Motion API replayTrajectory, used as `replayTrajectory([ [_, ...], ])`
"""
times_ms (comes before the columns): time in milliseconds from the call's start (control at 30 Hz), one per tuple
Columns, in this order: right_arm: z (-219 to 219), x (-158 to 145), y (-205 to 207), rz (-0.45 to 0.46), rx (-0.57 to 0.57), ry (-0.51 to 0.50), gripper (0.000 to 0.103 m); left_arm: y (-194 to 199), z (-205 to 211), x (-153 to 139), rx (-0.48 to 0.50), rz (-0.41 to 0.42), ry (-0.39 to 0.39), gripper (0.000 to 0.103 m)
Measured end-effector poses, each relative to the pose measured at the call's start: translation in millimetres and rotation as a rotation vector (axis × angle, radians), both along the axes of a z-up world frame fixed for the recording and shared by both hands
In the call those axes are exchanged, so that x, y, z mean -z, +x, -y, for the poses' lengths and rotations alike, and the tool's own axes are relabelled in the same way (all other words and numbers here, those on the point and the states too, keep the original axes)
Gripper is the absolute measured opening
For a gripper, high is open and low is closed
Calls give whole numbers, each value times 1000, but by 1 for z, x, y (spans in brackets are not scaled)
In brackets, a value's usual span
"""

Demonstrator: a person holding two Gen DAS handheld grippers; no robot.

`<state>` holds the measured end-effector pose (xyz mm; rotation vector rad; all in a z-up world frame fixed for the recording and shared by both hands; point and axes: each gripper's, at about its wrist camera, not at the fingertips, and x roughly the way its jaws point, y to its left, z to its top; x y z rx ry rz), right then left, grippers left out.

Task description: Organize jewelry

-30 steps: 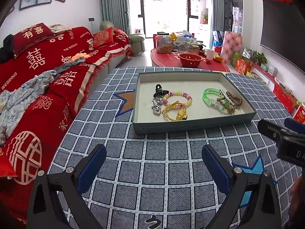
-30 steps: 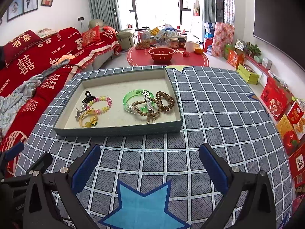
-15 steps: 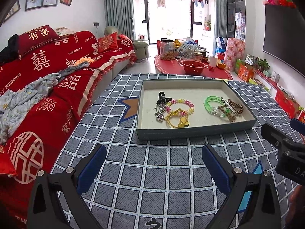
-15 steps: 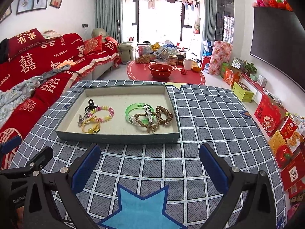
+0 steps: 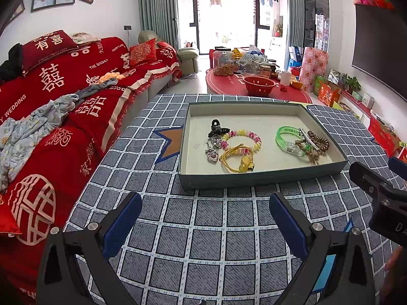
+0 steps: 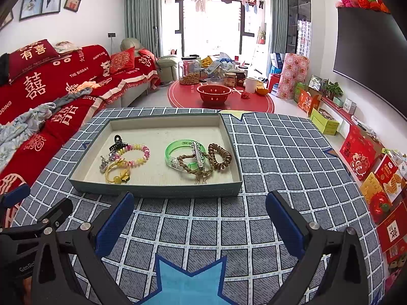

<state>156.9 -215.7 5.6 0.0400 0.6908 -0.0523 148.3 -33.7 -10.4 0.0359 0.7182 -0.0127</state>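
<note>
my fingers (image 5: 287,225) wear matt blue rubbery pads on black plastic arms with shiny metal screws. under them, a woven checked tablecloth (image 5: 203,228). the tray (image 6: 157,189) looks like matt card; the green bangle (image 6: 178,152) is glossy translucent plastic.

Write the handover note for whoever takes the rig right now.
Left gripper: open, empty, over the checked cloth short of the tray.
Right gripper: open, empty, likewise.
Jewelry all in the tray, in two tangled clusters: black claw clip, pastel bead bracelet, yellow hair tie; green bangle, brown coil tie.
Done: nothing sorted.
Left: everything.
</note>
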Motion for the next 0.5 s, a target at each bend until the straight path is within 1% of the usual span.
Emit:
replayTrajectory([
  [500,0,1,1,-1,-3,4,103,3,1,1,1,1,1,103],
])
